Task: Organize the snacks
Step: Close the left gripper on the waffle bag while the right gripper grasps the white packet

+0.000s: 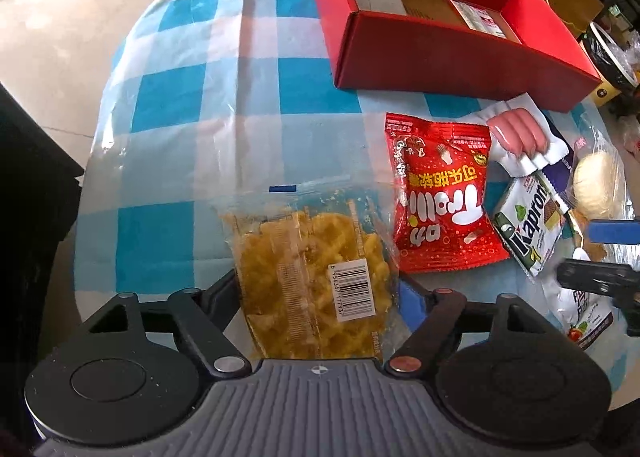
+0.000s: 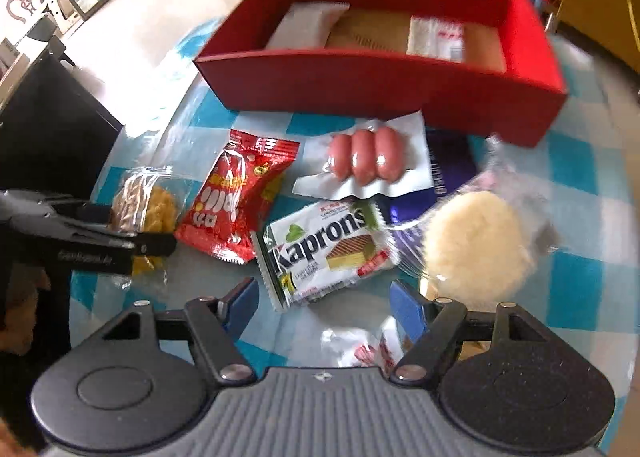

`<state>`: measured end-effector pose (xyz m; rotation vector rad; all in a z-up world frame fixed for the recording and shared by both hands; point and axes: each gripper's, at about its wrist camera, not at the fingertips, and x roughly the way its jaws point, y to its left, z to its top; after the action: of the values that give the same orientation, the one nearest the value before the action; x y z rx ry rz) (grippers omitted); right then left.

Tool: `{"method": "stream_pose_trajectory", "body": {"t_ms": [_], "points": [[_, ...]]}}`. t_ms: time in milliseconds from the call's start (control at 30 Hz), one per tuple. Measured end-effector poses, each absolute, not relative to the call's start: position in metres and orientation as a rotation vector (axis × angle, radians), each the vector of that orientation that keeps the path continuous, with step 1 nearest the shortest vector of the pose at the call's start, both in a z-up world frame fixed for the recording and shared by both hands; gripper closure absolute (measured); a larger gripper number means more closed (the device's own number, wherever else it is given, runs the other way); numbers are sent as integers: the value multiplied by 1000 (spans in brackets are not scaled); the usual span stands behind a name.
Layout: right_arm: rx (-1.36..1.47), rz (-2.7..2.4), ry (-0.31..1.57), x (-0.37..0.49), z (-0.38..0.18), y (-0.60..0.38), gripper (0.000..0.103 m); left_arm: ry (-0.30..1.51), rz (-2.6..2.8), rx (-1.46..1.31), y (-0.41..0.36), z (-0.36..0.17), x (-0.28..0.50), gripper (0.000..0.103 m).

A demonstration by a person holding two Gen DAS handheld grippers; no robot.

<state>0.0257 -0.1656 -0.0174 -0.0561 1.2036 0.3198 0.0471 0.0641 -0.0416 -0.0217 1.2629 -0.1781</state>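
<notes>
My left gripper (image 1: 320,293) is shut on a clear bag of yellow twisted snacks (image 1: 316,257), a pad against each side of it. In the right wrist view the same gripper (image 2: 152,245) sits over that bag (image 2: 156,205). A red gummy bag (image 1: 440,201), a sausage pack (image 1: 520,133), a Kaprons wafer pack (image 1: 528,225) and a wrapped pale bun (image 1: 596,181) lie on the table. My right gripper (image 2: 324,309) hangs open just in front of the Kaprons pack (image 2: 324,249), holding nothing. The red box (image 2: 360,85) stands behind the snacks with flat packets inside.
A blue-checked cloth (image 1: 200,117) covers the round table. A purple pack (image 2: 448,169) lies under the sausages (image 2: 364,157), and a white-and-red wrapper (image 2: 368,349) lies below my right gripper. A black cabinet (image 2: 52,129) stands off the table's left edge.
</notes>
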Motion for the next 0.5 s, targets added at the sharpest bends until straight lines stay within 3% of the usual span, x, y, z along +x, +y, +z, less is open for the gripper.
{"method": "stream_pose_trajectory", "body": {"t_ms": [167, 367, 433, 500], "points": [[-93, 270, 1246, 6, -27, -168, 33, 1234, -170, 121, 42, -48, 48, 12], [-219, 264, 1247, -9, -54, -138, 36, 1233, -163, 117, 41, -49, 49, 13], [-237, 279, 1216, -15, -53, -134, 45, 1229, -160, 130, 39, -50, 48, 14], [-213, 267, 1199, -17, -50, -138, 53, 1222, -171, 125, 38, -47, 45, 21]]}}
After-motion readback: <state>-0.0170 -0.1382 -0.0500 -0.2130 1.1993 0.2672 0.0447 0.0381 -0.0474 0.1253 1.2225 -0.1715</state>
